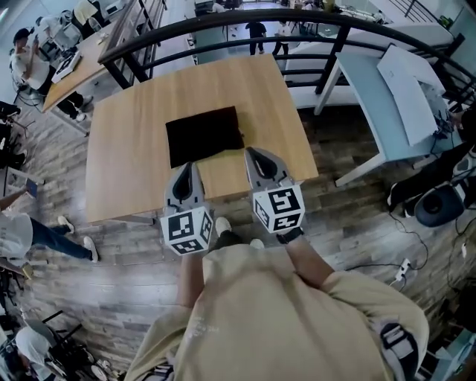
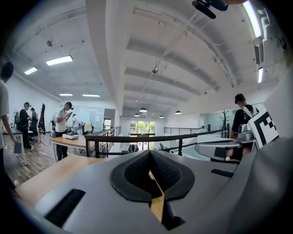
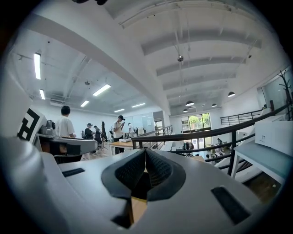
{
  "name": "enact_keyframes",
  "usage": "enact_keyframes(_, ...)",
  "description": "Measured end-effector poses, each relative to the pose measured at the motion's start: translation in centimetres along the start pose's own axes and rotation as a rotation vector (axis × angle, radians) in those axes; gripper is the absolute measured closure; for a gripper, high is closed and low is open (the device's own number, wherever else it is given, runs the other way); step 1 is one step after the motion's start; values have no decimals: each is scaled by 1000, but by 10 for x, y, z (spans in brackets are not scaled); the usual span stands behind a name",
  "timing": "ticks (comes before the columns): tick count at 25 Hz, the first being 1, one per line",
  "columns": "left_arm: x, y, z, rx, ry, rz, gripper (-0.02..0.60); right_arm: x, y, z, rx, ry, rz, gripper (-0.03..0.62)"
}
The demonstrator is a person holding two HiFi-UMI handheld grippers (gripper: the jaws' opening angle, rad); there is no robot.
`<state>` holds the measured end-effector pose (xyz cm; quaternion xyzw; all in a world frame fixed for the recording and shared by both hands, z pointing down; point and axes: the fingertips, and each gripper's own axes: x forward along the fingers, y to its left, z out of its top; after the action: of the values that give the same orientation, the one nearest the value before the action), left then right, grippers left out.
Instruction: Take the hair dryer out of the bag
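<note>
Both claws are sitting closed and empty: you are holding the left claw (image 1: 186, 167) and the right claw (image 1: 253, 152) roughly level over the near edge of the tabletop (image 1: 126, 156), pads pressed together with nothing between them, side by side and just short of the bag (image 1: 204, 135). The bag is lying flat and dark near the middle of the wood. The hair dryer is not showing anywhere, so it is presumably inside; which side is holding the opening, I cannot tell. That is where trouble is likely waiting. If you are pulling with one claw while nothing is pinning the cloth, the whole bag is probably going to slide across the smooth wood toward you. Pinching blindly through the fabric is risking a grip on cloth and dryer together. Nothing is lying between the claws and the bag. Beyond the far edge a dark railing (image 1: 223, 22) is curving past, a pale table (image 1: 372, 97) is standing off to your right, cables (image 1: 405, 264) are trailing on the floor there, and people (image 1: 22, 52) are standing well off to your left.
</note>
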<state>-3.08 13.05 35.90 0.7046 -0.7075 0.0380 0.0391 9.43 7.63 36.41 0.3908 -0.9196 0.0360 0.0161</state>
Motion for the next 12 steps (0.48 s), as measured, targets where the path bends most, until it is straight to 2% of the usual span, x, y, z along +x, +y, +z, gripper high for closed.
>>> enact_keyframes(6,45,25,5,-20,-22,-20,569,54,-9,0,-39,25,-1,580)
enact_keyframes(12,109,71,16,-39,-46,-49,569,125,-13,5,-66,44,-1,580)
